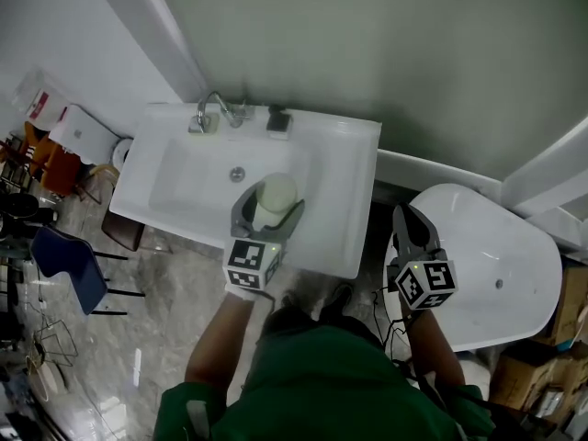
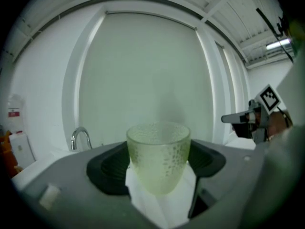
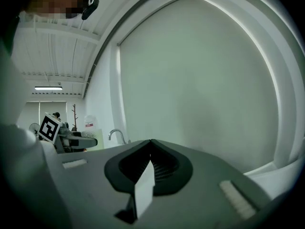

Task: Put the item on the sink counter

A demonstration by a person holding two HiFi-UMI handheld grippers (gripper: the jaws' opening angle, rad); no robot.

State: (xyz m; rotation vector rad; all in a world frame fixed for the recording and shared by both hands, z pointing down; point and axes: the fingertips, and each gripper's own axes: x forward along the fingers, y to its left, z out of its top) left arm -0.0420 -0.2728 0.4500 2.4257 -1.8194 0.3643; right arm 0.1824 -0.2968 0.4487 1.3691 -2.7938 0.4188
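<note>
- Over the front of the sink (image 1: 175, 186), in the head view, the left tongs (image 1: 267, 208) pinched a pale green cup (image 1: 276, 194) and held it upright above the basin, not yet on the tabletop (image 1: 344, 200). The faucet (image 1: 216, 108) stood at 12 o'clock from the cup, and the widest flat strip of tabletop lay at 3 o'clock. The right tongs (image 1: 405, 220) hung well apart at 3 o'clock, above a white tub (image 1: 501, 265).
- Seen from the left gripper view, both dark pads pressed the lower half of the cup (image 2: 158, 154), its mouth open and clear of them. Its wall looked frosted and pebbled, glass or hard plastic I could not tell. I judged it light, stiff and possibly breakable, with the dimpled surface helping the hold. A squeeze low on the tapered body seemed right, kept level and set down gently.
- Looking along the right gripper view, the right tongs were pressed together with nothing between them. The left tongs (image 3: 78, 141) showed at 9 o'clock.
</note>
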